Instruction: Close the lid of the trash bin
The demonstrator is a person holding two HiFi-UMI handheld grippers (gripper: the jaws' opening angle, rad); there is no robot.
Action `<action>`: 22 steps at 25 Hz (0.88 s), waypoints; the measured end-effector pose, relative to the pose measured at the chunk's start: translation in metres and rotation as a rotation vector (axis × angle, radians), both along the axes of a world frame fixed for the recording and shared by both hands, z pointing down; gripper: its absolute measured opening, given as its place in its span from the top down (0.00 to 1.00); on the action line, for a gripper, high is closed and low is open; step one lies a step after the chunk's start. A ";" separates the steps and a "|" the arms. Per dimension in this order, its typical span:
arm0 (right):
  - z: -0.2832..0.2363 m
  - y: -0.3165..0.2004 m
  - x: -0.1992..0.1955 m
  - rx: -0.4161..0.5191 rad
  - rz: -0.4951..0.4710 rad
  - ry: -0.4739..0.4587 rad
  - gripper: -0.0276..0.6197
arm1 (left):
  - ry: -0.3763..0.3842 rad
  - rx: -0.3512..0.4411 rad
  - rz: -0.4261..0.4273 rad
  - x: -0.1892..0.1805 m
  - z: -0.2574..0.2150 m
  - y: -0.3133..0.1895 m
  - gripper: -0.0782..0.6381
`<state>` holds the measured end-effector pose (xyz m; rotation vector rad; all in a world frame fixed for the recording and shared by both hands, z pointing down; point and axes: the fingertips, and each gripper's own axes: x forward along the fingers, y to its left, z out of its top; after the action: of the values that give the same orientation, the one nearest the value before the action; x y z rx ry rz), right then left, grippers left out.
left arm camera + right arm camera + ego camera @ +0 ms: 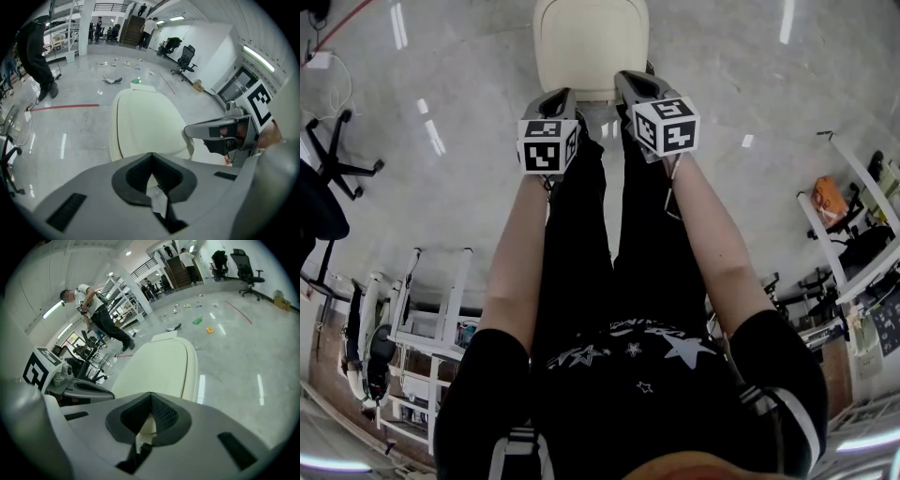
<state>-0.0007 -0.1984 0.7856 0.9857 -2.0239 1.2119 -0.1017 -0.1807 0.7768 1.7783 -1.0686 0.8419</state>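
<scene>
The cream trash bin (591, 42) stands on the grey floor in front of the person's legs, its lid (145, 124) lying flat on the body. My left gripper (560, 94) hovers just over the lid's near edge, jaws shut with nothing between them. Beside it my right gripper (628, 81) is also shut and empty, over the same near edge. In the left gripper view my left gripper (151, 157) points at the lid, with the right gripper (187, 131) to its right. In the right gripper view my right gripper (151, 397) faces the lid (161, 364), and the left gripper (108, 393) shows at the left.
Office chairs (333, 159) and white racks (422, 328) stand at the left, more racks (853, 262) at the right. Scraps of litter (112, 79) and a red floor line (65, 107) lie beyond the bin. A person (96, 310) walks in the background.
</scene>
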 end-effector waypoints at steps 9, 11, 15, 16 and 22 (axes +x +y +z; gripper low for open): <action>0.012 0.001 -0.002 -0.006 -0.027 0.047 0.95 | -0.016 -0.048 -0.002 0.000 0.014 0.002 0.88; 0.014 0.002 -0.002 -0.006 -0.034 0.059 0.95 | -0.021 -0.061 0.008 0.001 0.017 0.002 0.88; 0.014 0.001 0.000 -0.012 -0.027 0.069 0.95 | -0.016 -0.062 0.023 0.003 0.015 0.001 0.88; 0.014 0.001 0.001 -0.016 -0.026 0.077 0.95 | -0.017 -0.060 0.027 0.002 0.013 0.001 0.88; -0.012 -0.001 0.005 0.010 0.025 0.112 0.95 | -0.005 -0.006 0.053 -0.012 -0.018 -0.005 0.88</action>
<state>0.0043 -0.1993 0.7738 1.0624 -1.9381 1.1348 -0.1139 -0.1857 0.7583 1.8073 -1.0252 0.8812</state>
